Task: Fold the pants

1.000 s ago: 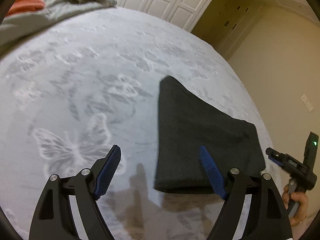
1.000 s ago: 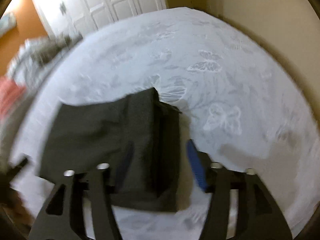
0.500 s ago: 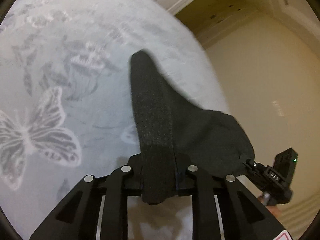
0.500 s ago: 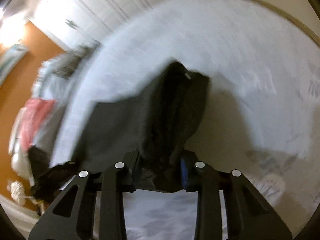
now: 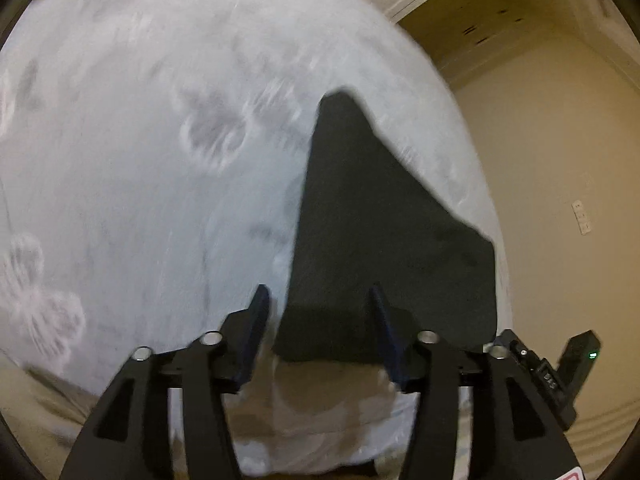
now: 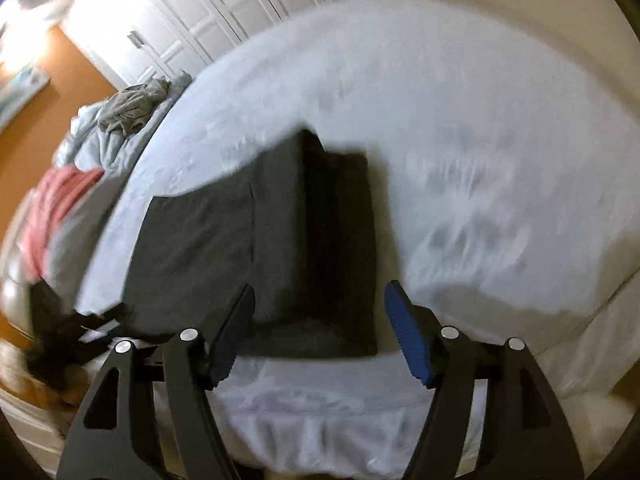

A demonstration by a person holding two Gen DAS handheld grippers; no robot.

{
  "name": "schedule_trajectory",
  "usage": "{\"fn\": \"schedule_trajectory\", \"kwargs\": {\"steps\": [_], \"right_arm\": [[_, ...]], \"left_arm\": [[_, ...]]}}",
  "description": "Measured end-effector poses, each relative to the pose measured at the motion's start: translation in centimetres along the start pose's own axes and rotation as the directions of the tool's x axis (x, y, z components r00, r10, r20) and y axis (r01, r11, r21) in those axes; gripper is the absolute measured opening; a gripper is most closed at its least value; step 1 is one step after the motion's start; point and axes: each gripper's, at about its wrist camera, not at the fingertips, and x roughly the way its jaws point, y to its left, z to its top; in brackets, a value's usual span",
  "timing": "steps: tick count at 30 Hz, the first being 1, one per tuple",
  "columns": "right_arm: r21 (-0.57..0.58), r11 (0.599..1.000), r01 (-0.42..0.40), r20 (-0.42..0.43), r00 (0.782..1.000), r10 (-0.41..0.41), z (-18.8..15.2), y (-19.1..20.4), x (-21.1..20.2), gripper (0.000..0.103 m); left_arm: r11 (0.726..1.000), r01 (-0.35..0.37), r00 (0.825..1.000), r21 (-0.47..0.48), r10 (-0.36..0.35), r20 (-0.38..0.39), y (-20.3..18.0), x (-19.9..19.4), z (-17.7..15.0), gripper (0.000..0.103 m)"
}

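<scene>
Your pants [image 5: 384,240] lie mid-frame on the pale butterfly-print bedspread [image 5: 140,160]; left gripper [image 5: 320,312] and right gripper [image 6: 320,320] are opening, empty; white cupboards [image 6: 192,28] upper left

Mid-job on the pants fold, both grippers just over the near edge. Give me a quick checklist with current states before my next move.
1. Left gripper free of cloth: ok, jaws opening, nothing pinched.
2. Right gripper free of cloth: ok, jaws opening, pads off the fabric.
3. Pants lying flat on the bed: ok, folded dark stack rests on the bedspread.
4. Fold edges aligned: cannot tell, motion blur hides the layers.
5. Pants clear of the bed's near edge: ok, a strip of sheet shows below them.
6. Clothes pile clear of the pants: ok, far at the bed's other end.
</scene>
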Motion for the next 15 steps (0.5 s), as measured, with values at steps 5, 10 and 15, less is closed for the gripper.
{"fn": "schedule_trajectory", "kwargs": {"steps": [5, 10, 15], "right_arm": [[-0.06, 0.997, -0.039, -0.014, 0.999, 0.038, 1.8, 2.6, 2.1, 0.065], [-0.098, 0.995, -0.015, -0.055, 0.998, 0.009, 1.0, 1.5, 3.7, 0.011], [-0.099, 0.995, -0.01, 0.009, 1.0, 0.011, 0.3, 1.5, 0.5, 0.012]], "left_arm": [[0.994, -0.059, 0.991, 0.095, 0.047, 0.123, -1.7, -0.3, 0.4, 0.066], [0.963, -0.151, 0.981, 0.221, 0.12, 0.15, -3.5, 0.3, -0.8, 0.066], [0.932, -0.202, 0.972, 0.301, 0.154, 0.175, -4.0, 0.5, -2.3, 0.07]]}}
